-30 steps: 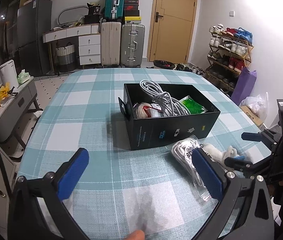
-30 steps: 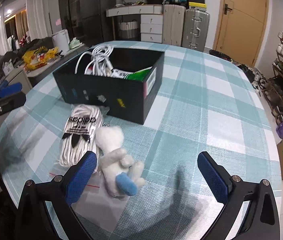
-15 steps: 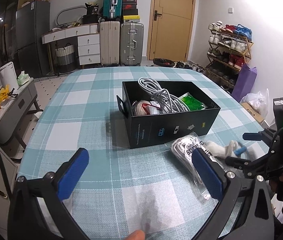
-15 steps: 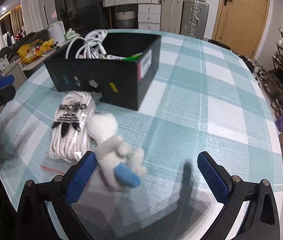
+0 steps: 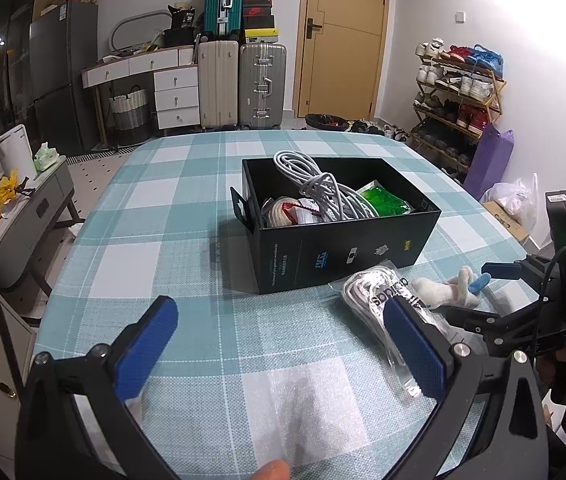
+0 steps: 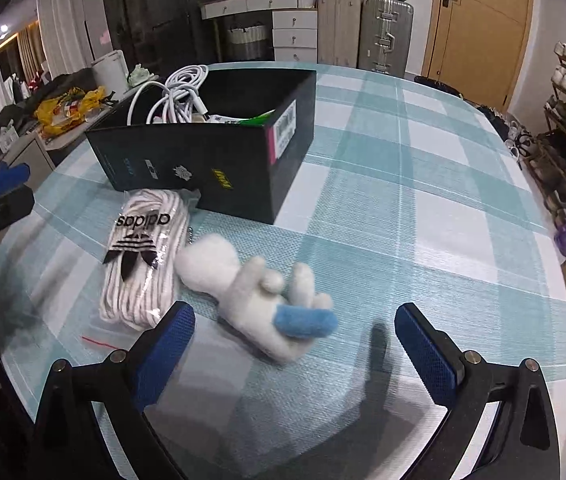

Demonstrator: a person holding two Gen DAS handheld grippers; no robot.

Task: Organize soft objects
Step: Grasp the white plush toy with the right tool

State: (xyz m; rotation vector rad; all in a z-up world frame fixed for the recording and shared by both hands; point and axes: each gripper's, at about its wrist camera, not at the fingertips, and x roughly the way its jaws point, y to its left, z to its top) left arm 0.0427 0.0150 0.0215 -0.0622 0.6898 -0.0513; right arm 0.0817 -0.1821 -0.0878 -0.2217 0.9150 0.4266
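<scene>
1. Hovering low over the teal-and-white checked tablecloth, the right gripper has its blue-padded jaws spread wide and grips nothing.
2. Just beyond those jaws lies the small white plush toy with a blue foot, on the cloth in front of the black rectangular cardboard box, apart from it.
3. Touching the toy's side, also in front of the box, lies the clear plastic bag of white laces with black logo print.
4. The left gripper is likewise wide open and empty, held well short of the box.
5. Inside the box: a grey coiled cable, a green packet and a red-and-white bundle.
6. Assessment: task partly done; toy and lace bag remain outside. The right gripper appears placed to take the toy.
</scene>
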